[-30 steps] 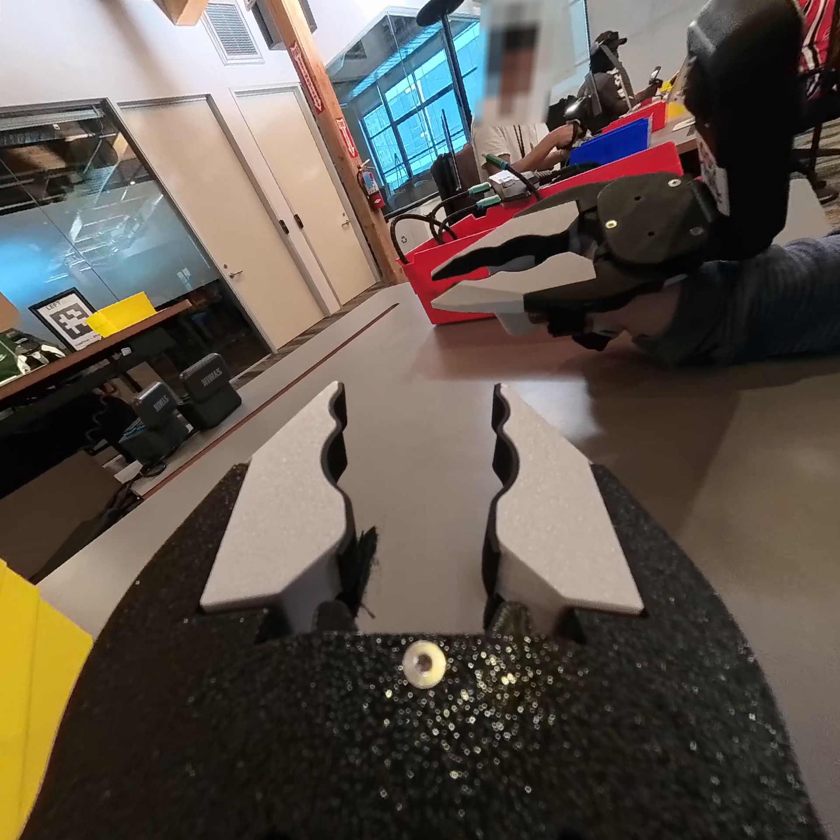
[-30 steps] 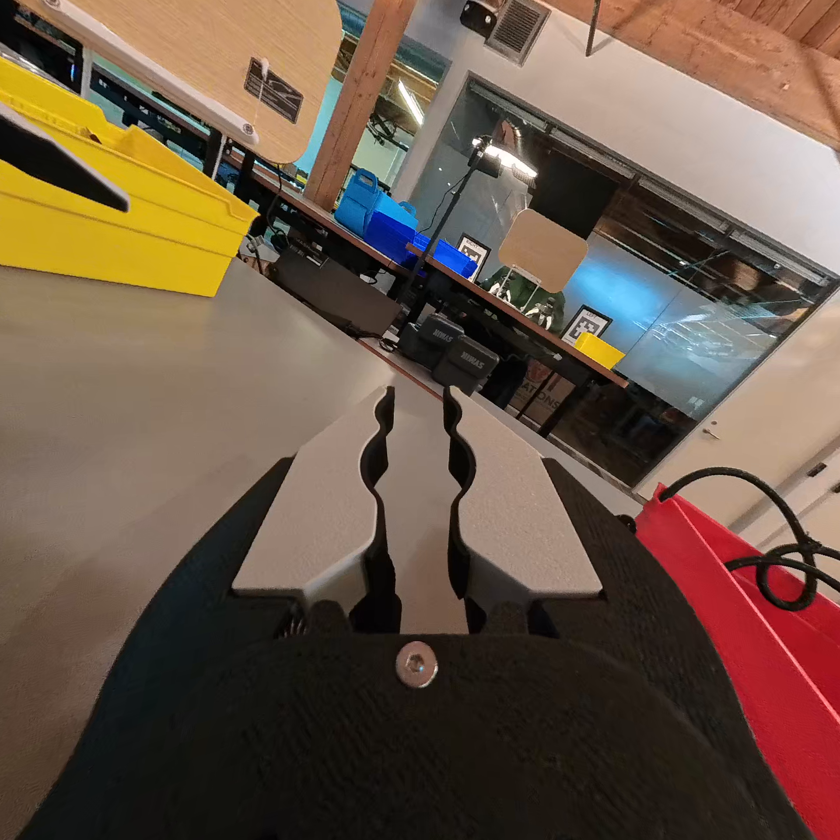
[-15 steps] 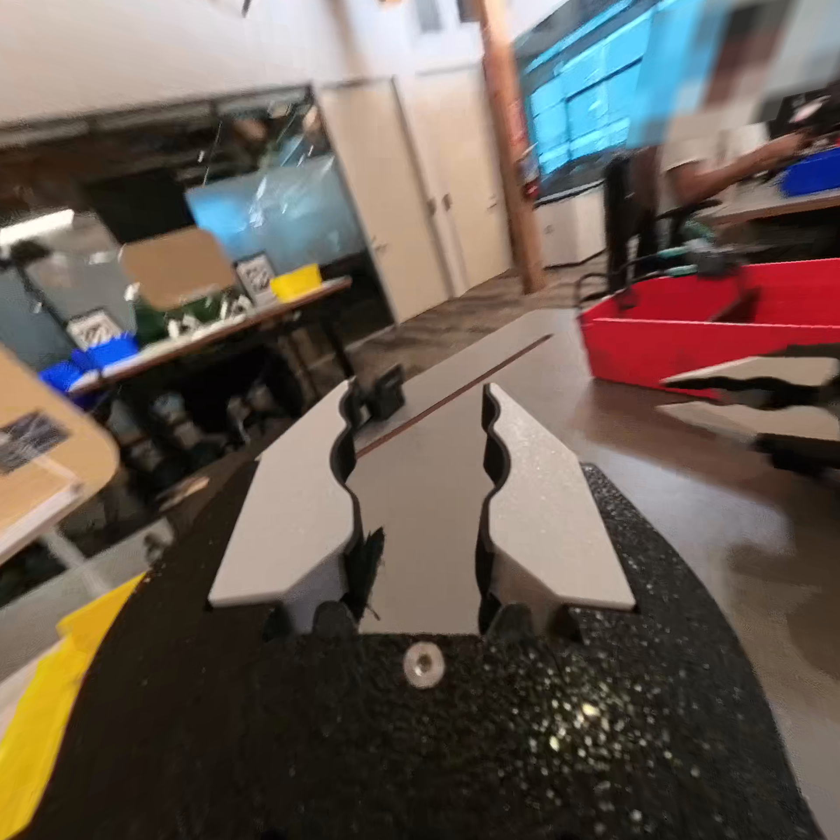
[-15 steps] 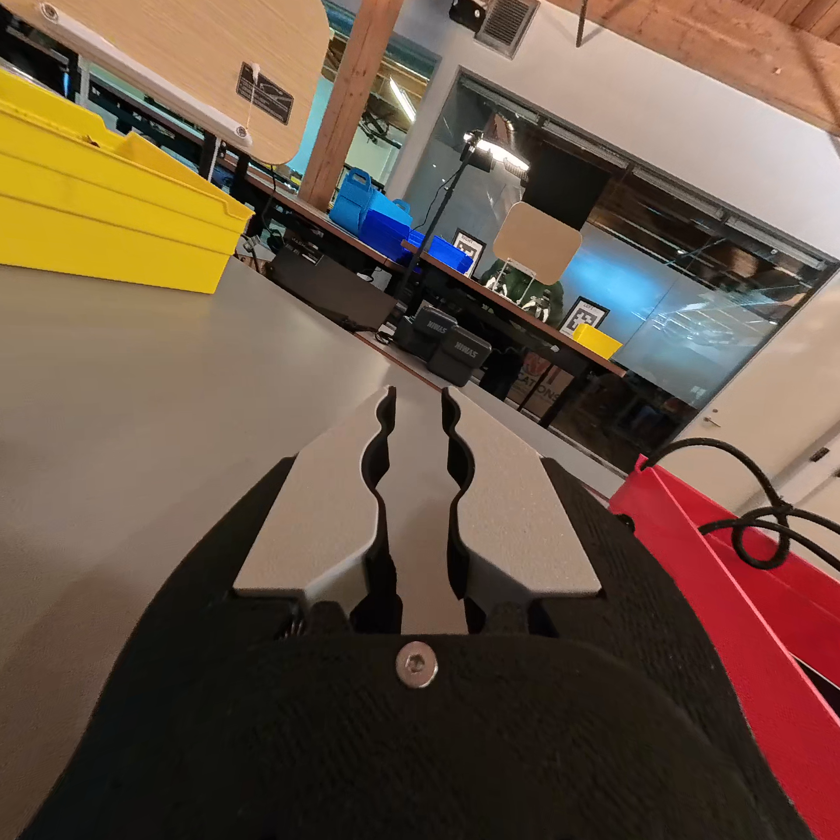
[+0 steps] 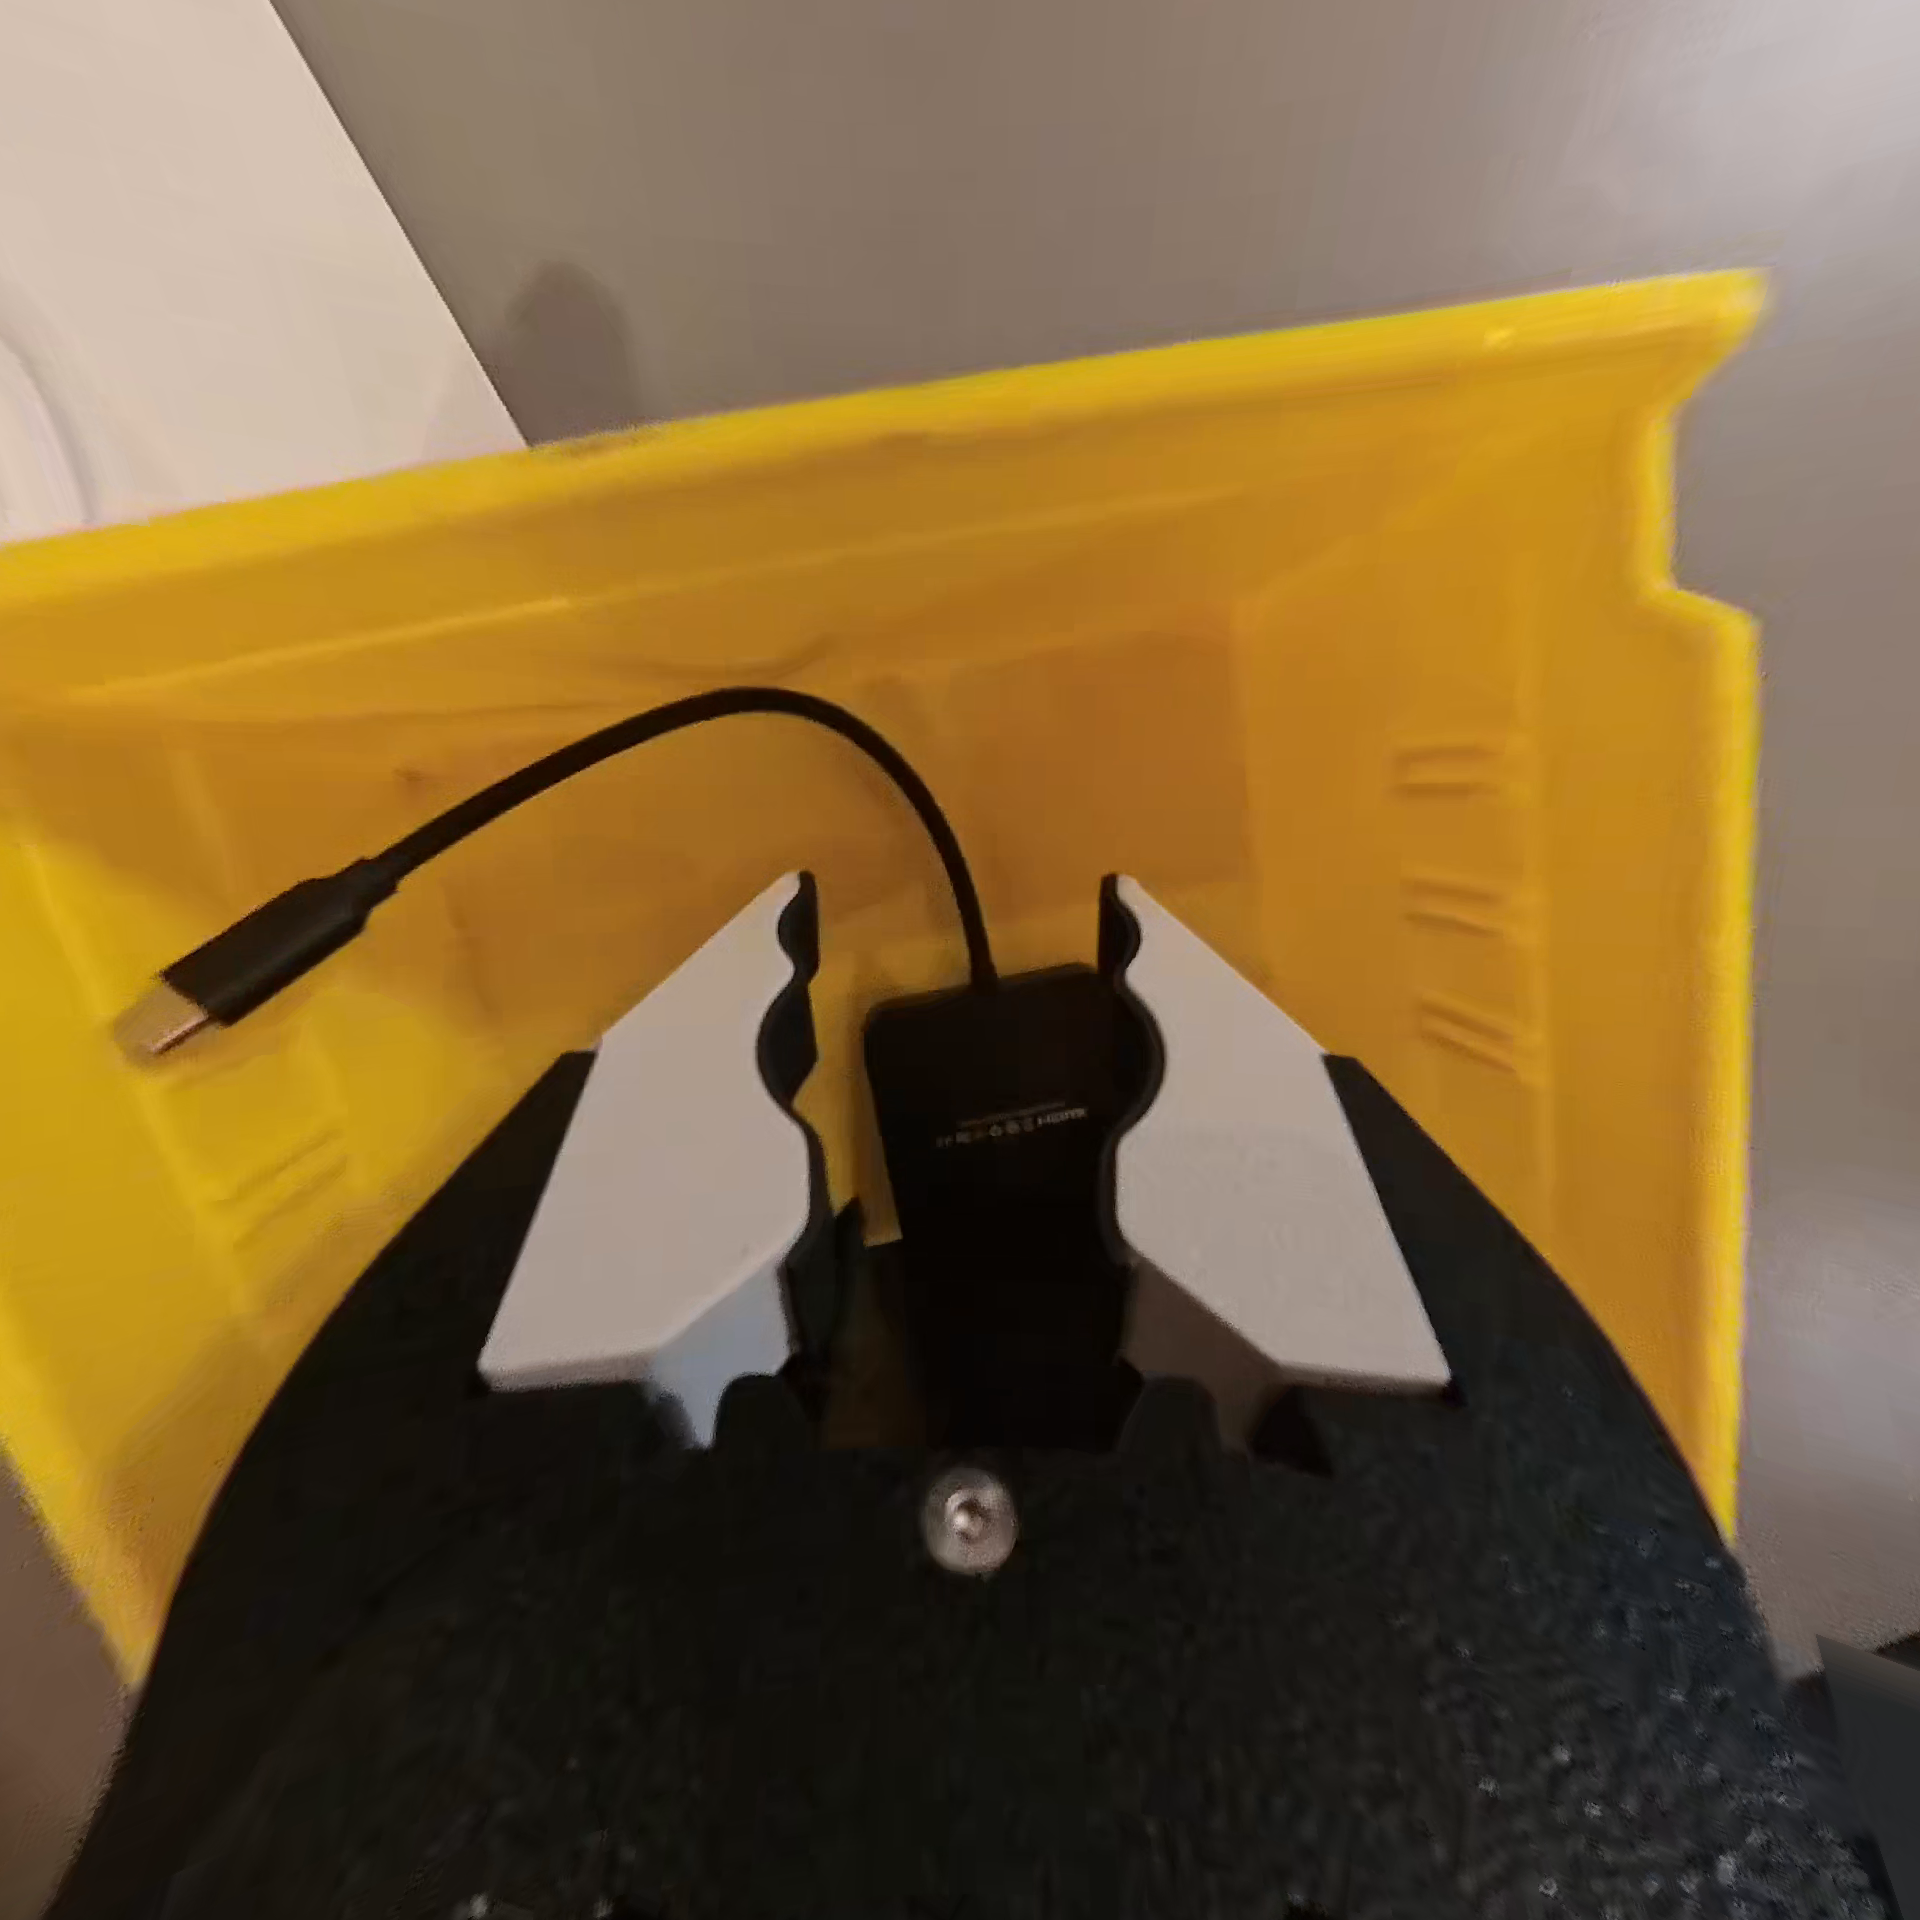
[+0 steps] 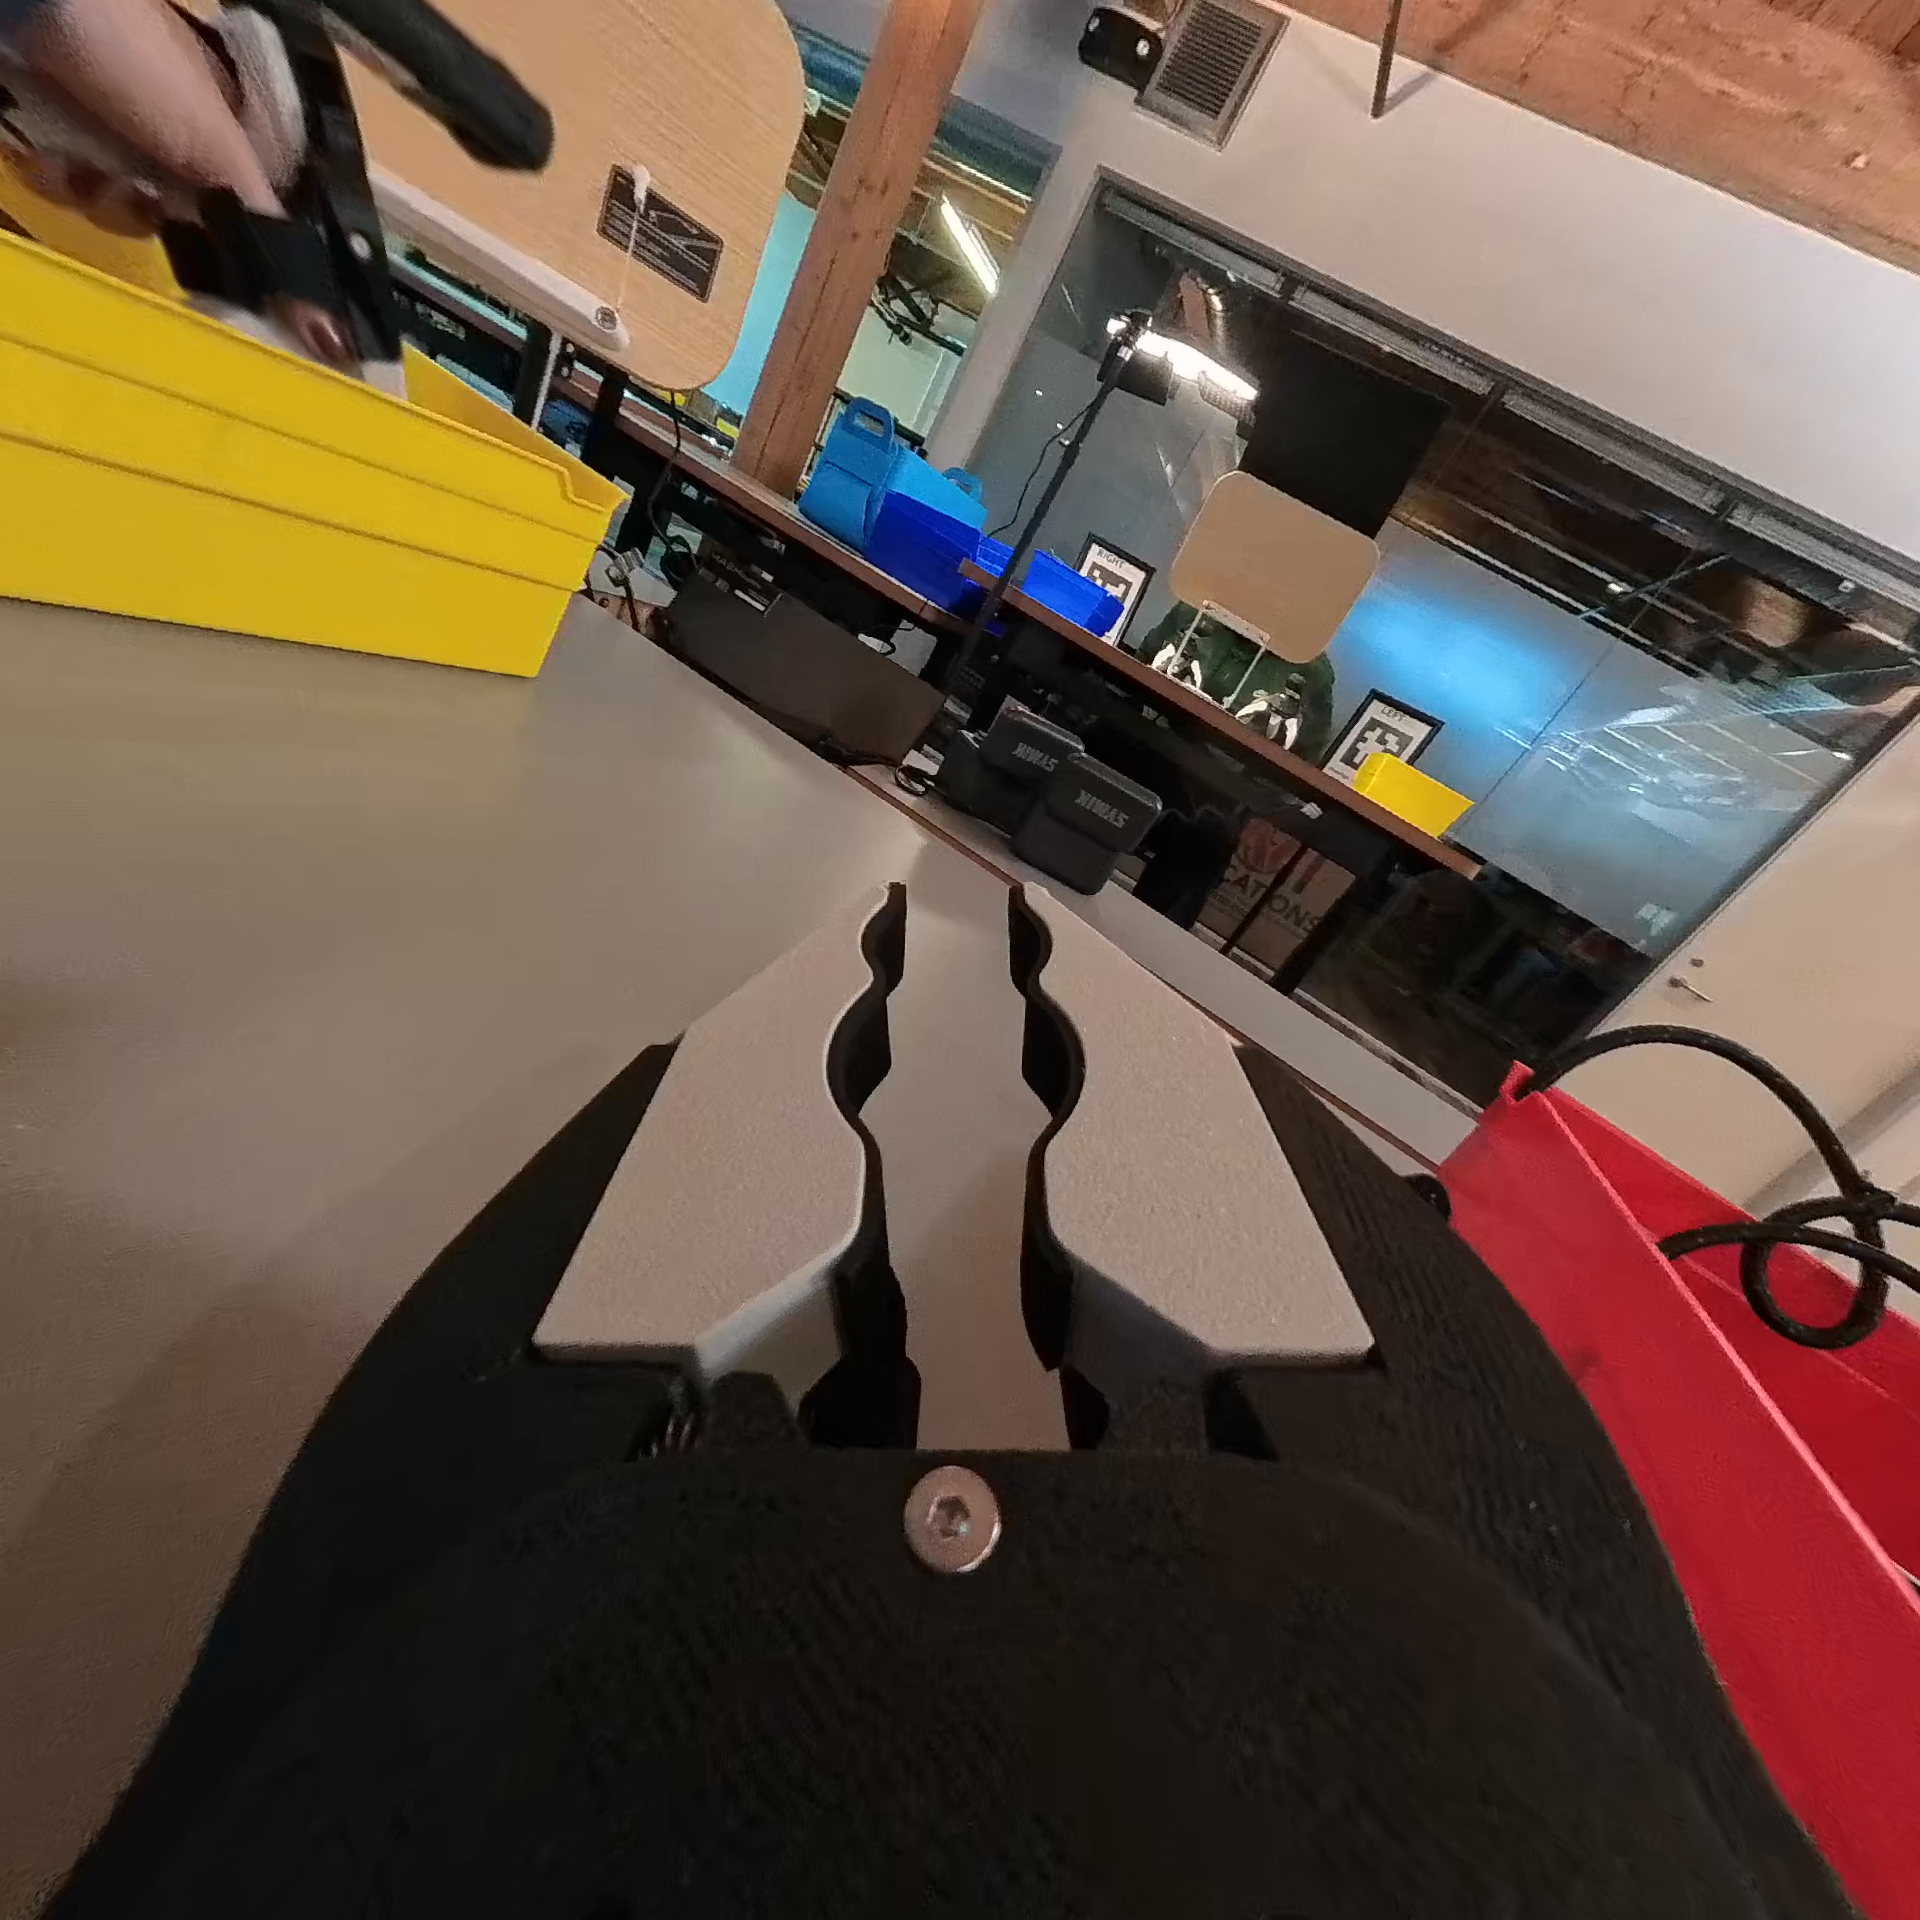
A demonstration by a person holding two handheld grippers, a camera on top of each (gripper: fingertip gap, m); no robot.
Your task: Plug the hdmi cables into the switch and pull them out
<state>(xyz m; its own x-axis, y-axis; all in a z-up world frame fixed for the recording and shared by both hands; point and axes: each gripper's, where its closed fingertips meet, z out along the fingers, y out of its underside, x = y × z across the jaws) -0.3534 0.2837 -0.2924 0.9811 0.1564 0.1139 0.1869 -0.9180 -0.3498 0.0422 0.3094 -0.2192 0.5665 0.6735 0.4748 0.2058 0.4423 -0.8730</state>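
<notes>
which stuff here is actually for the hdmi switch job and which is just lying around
For the job:
- black switch between the open left gripper fingers, inside the yellow bin
- its short lead
- black cables in the red bin
- right gripper, open, holding nothing

Lying about:
- blue bins
- dark cases

Yellow, black, red and grey

Your yellow bin holds a black switch with a black cable; your grippers have pale grey fingers on black bodies, over a grey table, beside a red bin.
</notes>
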